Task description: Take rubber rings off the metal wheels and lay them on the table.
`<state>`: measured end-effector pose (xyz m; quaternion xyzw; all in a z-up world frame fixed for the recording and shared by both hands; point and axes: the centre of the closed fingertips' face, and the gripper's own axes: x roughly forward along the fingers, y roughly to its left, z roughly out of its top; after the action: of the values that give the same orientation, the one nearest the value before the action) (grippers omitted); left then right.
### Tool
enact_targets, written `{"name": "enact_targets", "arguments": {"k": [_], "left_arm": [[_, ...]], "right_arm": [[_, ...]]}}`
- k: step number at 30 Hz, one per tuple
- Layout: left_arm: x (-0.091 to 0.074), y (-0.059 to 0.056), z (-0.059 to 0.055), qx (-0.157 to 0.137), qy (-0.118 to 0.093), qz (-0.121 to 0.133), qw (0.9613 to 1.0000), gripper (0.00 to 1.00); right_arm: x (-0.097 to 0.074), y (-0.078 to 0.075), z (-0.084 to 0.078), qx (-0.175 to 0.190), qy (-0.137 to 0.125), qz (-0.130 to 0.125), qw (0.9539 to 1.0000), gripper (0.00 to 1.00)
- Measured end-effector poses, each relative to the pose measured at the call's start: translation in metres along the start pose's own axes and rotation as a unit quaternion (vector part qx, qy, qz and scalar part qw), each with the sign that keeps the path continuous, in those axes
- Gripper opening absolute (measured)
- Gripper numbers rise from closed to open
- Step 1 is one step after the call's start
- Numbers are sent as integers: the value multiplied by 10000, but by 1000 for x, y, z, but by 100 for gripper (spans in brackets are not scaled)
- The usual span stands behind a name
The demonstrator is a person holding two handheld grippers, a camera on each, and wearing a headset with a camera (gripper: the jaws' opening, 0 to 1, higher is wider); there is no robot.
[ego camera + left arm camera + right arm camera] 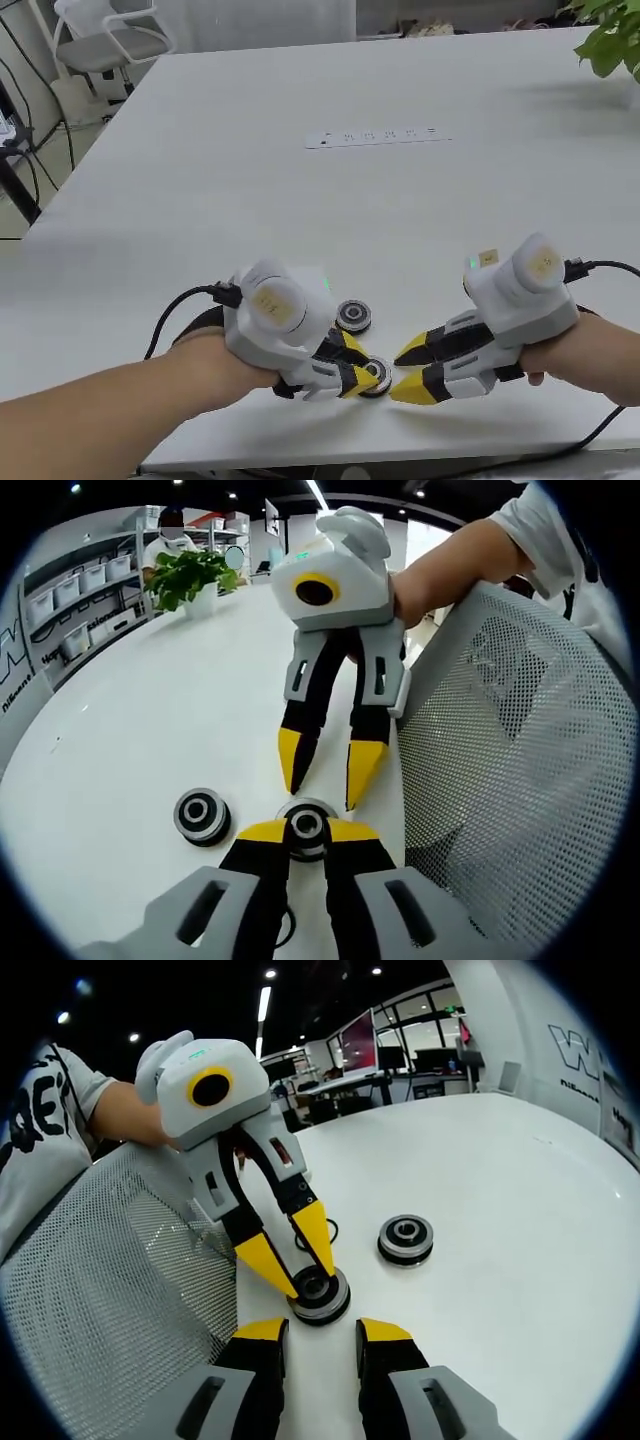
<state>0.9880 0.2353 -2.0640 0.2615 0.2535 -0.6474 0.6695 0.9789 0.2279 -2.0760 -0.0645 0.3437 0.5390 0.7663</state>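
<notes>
Silver wheel (325, 1300) wearing black rubber ring (322, 1318), pinched in left tool (311, 1282).

Left gripper (305, 832) clasps a metal wheel (306, 818) at lower centre.
Right gripper (327, 775) hangs just above, jaws apart; a second wheel (202, 816) lies lower left.

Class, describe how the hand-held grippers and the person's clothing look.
Both the left hand-held gripper and right hand-held gripper have white rounded bodies, black jaws with yellow tips, and black cables. The person wears a white short-sleeved T-shirt with dark lettering.
</notes>
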Motion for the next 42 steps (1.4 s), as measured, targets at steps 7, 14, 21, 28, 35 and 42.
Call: {"name": "enact_targets", "arguments": {"k": [7, 14, 21, 28, 35, 42], "left_arm": [[0, 1, 0, -31, -35, 32, 10000, 8], [0, 0, 0, -38, -48, 46, 10000, 8], [0, 0, 1, -45, -56, 66, 10000, 8], [0, 0, 1, -48, -61, 84, 9999, 7], [0, 0, 1, -54, -60, 106, 9999, 7], [1, 0, 1, -52, -55, 128, 9999, 7]], "right_arm": [[1, -1, 3, -12, -66, -16, 10000, 24], [7, 2, 2, -285, 25, -18, 9996, 23], [11, 2, 2, -566, 82, -44, 9984, 22], [12, 1, 3, -801, 152, -125, 9966, 21], [12, 1, 3, -968, 217, -179, 9949, 21], [12, 0, 3, -982, 260, -226, 9946, 21]]}}
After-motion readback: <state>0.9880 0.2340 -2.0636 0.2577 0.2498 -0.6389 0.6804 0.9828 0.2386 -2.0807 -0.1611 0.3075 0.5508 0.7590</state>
